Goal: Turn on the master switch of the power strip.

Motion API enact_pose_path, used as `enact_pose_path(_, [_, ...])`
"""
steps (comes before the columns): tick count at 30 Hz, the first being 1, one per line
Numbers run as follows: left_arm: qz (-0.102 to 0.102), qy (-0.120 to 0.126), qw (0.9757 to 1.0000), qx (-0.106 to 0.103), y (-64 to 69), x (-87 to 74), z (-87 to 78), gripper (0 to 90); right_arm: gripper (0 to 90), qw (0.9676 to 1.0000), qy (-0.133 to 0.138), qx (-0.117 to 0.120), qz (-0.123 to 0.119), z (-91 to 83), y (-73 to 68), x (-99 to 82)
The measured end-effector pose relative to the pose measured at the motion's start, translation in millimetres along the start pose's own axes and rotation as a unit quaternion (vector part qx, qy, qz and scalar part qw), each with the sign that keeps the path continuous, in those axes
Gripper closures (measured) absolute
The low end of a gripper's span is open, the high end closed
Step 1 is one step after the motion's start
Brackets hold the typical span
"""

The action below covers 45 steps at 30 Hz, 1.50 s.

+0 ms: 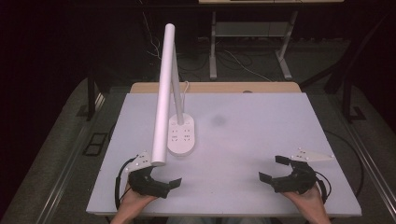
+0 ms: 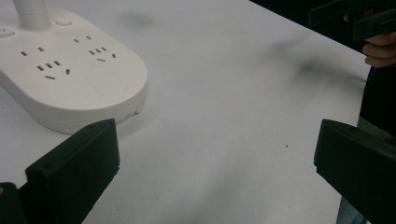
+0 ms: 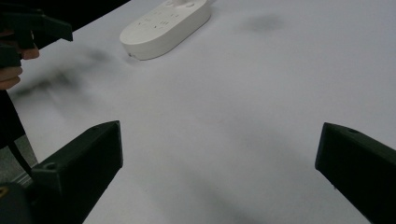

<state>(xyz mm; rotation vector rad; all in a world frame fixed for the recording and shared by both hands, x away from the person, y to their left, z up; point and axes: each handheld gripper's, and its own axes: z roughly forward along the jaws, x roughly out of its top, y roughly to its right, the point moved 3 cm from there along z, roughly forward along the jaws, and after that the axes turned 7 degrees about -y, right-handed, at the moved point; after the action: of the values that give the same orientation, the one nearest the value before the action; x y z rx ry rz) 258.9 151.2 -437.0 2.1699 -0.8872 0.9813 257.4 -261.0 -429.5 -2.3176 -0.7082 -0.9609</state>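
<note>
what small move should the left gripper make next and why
Probably ease the left gripper forward toward the desk lamp's base. Its jaws stand wide open with nothing between them, the base with its sockets lies just ahead of the left jaw, and the right gripper sits open far across the table.

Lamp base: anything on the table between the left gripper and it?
Nothing visible. The left gripper is open near the table's front edge, and only bare tabletop lies between it and the lamp base. The lamp's head overhangs that side from above.
</note>
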Motion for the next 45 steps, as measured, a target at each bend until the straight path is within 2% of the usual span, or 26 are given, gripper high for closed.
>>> enact_pose_path(12, [-0.001,0.002,1.0,-0.001,-0.7,0.4,-1.3,0.0,0.3,0.9999,-0.009,-0.004,-0.009,2.1,-1.6,-1.0])
enact_pose_path(22, [0.001,-0.009,1.0,-0.001,-1.8,1.8,-2.9,0.0,0.3,0.9997,-0.014,-0.005,-0.017,2.2,-3.1,-1.7])
enact_pose_path(30, [0.0,-0.012,0.9999,-0.006,-2.8,5.7,-5.8,0.0,0.3,0.9998,-0.015,-0.007,-0.014,0.7,-1.7,-2.1])
enact_pose_path(45, [0.005,-0.038,0.9992,-0.012,-4.8,20.1,-9.2,0.0,0.3,0.9998,-0.014,-0.01,-0.012,-0.7,-0.7,-3.1])
